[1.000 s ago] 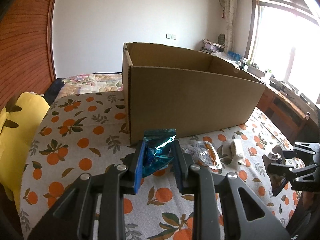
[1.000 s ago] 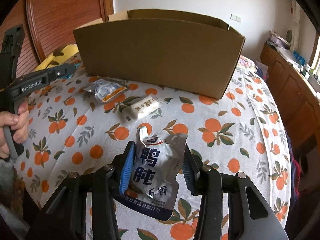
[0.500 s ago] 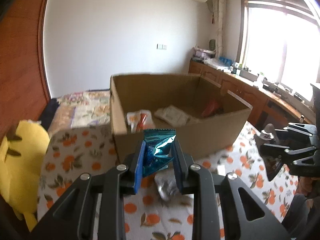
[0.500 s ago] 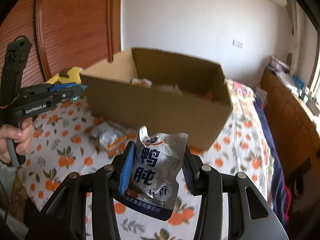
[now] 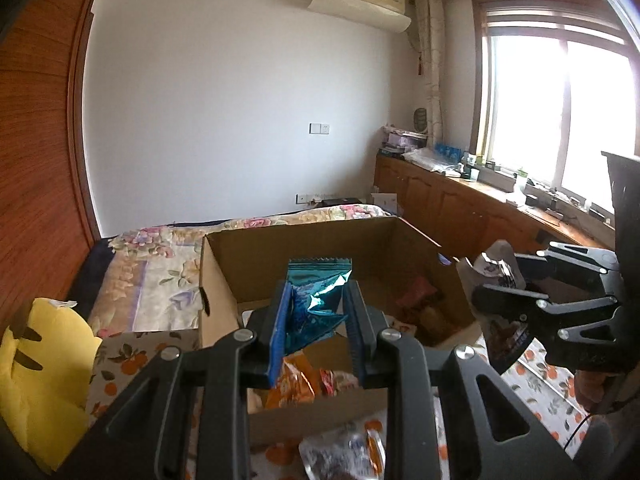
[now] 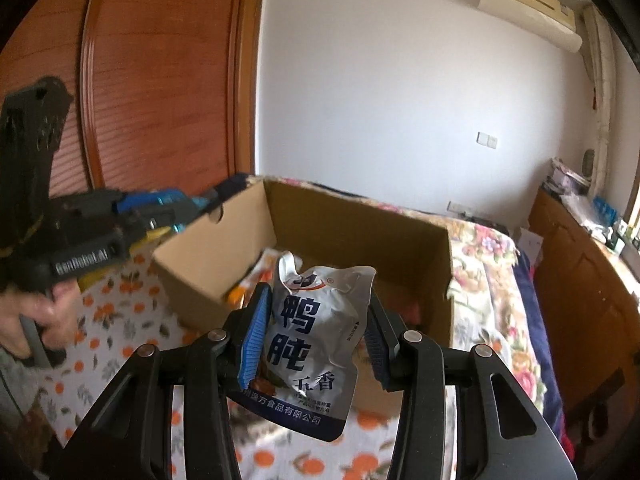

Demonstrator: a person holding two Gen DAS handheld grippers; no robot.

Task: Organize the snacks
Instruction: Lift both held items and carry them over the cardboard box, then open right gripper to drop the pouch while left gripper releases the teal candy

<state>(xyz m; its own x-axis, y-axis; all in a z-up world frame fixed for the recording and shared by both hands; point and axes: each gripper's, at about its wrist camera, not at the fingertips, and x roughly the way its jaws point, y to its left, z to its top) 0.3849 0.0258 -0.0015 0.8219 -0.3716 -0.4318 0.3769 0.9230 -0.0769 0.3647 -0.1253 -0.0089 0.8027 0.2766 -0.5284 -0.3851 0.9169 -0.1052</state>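
With my left gripper (image 5: pixel 316 312) clamped on the teal foil packet (image 5: pixel 316 300) and my right gripper (image 6: pixel 316 336) on the white pouch (image 6: pixel 316 332), both just short of the cardboard box (image 6: pixel 320 220), I risk releasing early and dropping them on the bed (image 6: pixel 132 320)

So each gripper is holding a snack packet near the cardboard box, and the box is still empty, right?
Not quite: the cardboard box already has snacks inside, as the left wrist view shows. The left gripper does hold a teal packet, and the right gripper a white pouch.
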